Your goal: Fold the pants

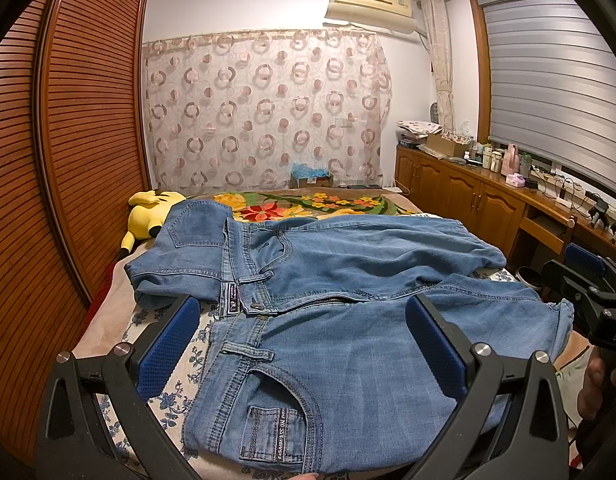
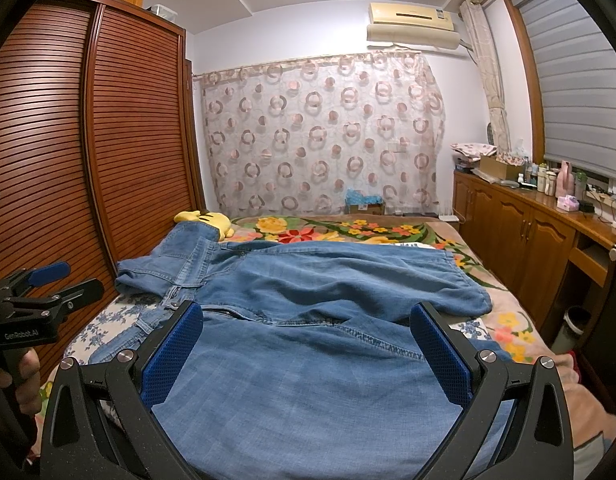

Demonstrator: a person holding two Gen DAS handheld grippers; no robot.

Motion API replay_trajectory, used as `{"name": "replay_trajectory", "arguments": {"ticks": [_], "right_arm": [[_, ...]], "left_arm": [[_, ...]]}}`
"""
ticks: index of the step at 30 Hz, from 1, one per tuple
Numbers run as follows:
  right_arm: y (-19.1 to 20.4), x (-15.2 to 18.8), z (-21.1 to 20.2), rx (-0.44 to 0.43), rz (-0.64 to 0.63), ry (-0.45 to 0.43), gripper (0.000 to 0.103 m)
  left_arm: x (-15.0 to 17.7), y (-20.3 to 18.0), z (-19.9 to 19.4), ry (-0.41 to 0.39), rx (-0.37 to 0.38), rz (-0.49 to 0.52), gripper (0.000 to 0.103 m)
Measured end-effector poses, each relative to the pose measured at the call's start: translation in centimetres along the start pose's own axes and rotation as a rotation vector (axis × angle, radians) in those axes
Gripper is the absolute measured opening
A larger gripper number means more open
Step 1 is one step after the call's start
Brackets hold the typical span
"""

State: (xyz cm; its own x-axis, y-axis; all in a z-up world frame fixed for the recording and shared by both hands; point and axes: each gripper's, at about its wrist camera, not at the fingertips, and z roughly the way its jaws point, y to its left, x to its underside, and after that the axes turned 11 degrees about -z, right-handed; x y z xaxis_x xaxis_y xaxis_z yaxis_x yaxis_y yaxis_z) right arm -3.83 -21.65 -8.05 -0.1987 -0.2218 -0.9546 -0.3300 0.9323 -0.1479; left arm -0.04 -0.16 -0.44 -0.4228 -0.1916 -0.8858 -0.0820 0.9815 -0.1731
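**Q:** Jeans first: where are they?

**A:** Blue denim pants (image 1: 348,280) lie spread on a bed (image 1: 107,328), waistband toward the left side, legs running off to the right. In the left wrist view the left gripper (image 1: 303,344) hovers just over the waistband and front pocket, its blue-padded fingers (image 1: 167,348) spread wide apart with nothing between them (only cloth beneath).

**Q:** And the other tool?

**A:** The right gripper (image 2: 308,356) also stands wide apart and grasps nothing; it hangs over the nearer leg, with the farther leg lying ahead of it. From each camera the other gripper shows at the edge of view, held by a hand.

**Q:** What lies beyond the tools?

**A:** Ahead of both, past the pants, a flowered blanket (image 1: 308,204) covers the far end of the bed. A yellow plush toy (image 1: 147,216) sits ahead and to the left, beside a slatted wooden wardrobe (image 1: 67,140). A patterned curtain (image 2: 320,132) hangs on the far wall, and wooden cabinets (image 2: 516,228) run along the right.
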Motion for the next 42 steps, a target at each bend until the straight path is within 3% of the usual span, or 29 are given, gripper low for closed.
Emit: {"name": "replay_trajectory", "arguments": {"ticks": [14,28,42], "right_arm": [[-0.2,0.4,1.2,-0.018,-0.002,0.030,0.103],[-1.1,-0.1,3.8,0.007,-0.015,0.128,0.103],[-1.5,-0.6,6.2,-0.043,-0.042,0.243,0.102]], "left_arm": [[1.5,0.2,1.6,0.035,-0.019,0.008,0.103],[3.1,3.9,3.9,0.126,-0.068,-0.031,0.103],[5.2,8.5,5.3,0.209,-0.101,-0.066,0.103]]}}
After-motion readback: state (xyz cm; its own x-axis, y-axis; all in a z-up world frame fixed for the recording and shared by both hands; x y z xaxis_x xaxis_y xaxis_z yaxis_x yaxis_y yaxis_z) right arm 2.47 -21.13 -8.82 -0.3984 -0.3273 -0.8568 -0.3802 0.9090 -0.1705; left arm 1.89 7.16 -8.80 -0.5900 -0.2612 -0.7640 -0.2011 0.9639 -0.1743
